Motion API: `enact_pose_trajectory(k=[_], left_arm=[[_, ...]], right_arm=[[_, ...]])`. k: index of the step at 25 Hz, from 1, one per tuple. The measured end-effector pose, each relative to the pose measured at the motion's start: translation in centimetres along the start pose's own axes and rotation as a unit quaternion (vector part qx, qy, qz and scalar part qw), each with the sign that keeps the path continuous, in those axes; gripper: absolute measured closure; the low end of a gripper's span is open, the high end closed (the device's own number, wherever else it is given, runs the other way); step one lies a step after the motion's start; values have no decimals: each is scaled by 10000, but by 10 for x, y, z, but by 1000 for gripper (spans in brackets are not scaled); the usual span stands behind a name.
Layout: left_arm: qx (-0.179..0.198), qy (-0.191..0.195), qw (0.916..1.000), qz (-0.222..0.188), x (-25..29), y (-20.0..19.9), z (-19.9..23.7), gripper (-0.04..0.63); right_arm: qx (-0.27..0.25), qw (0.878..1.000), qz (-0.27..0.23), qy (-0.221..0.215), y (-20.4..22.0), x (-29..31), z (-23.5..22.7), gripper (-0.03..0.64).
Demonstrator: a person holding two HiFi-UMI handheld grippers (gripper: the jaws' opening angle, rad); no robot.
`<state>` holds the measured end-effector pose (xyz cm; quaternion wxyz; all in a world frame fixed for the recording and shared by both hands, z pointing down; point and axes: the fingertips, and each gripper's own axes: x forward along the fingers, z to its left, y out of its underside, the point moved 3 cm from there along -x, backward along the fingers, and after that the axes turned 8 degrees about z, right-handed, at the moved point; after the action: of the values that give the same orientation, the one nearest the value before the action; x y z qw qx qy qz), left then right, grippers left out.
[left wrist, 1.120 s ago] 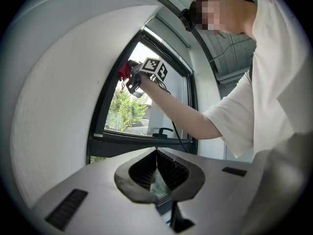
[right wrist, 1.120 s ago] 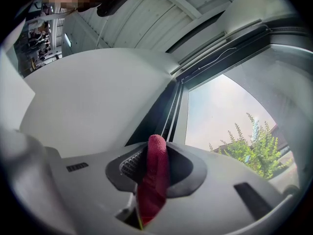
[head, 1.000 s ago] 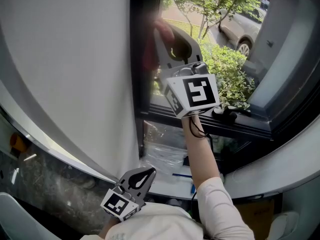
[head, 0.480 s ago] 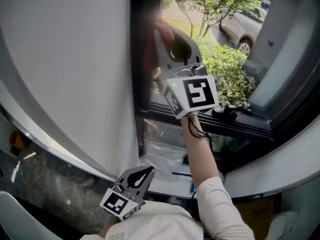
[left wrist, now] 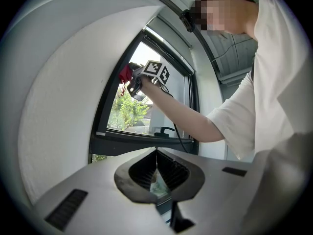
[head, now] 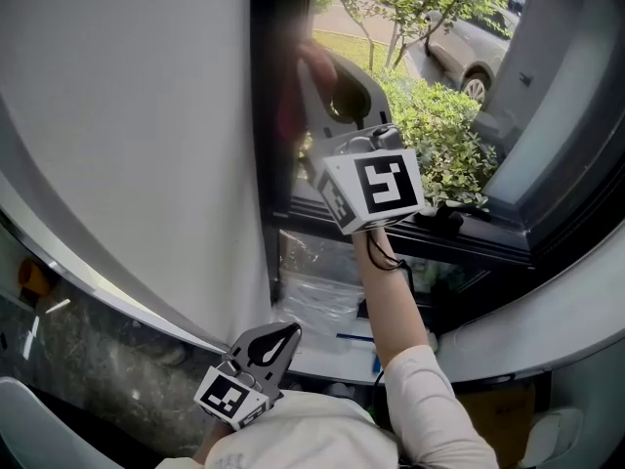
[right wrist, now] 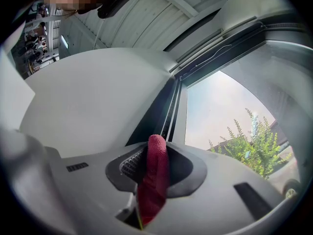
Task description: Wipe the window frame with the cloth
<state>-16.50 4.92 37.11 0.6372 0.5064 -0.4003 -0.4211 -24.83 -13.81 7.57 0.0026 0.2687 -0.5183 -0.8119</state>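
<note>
Pinched a red cloth [right wrist: 151, 195] tight in the right gripper [right wrist: 156, 153], with a fold poking up past the jaw tips. Held it high at the dark left upright of the window frame [right wrist: 155, 114], beside the white wall [head: 127, 115]. Held the left gripper [left wrist: 156, 153] low and near the body, jaws closed together on nothing.

Judged the wipe as under way on that upright. Could not tell from any view which stretches were already clean. Reckoned the bottom rail [head: 439, 244] as probably left to do.

Showed the cloth sharp only in the right gripper view, and as a mere red smear in the head view. Caught the raised arm [left wrist: 181, 116] side-on from the left gripper view alone. Took in the shrubs [head: 439, 145] and a parked car [head: 469, 62] outside best from the head view.
</note>
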Motion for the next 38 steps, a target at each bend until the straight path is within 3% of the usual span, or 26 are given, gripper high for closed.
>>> enact_pose_trajectory(k=[29, 33, 38], left_arm=[[-19, 26, 10000, -6, -4, 1, 5, 584], [-5, -55, 9998, 197, -7, 9, 8, 584], [-58, -49, 10000, 21, -7, 4, 6, 584]], right_arm=[[79, 9999, 146, 27, 24, -12, 10, 526], [97, 9998, 182, 18, 29, -14, 11, 526], [113, 9997, 231, -1, 33, -17, 13, 526]])
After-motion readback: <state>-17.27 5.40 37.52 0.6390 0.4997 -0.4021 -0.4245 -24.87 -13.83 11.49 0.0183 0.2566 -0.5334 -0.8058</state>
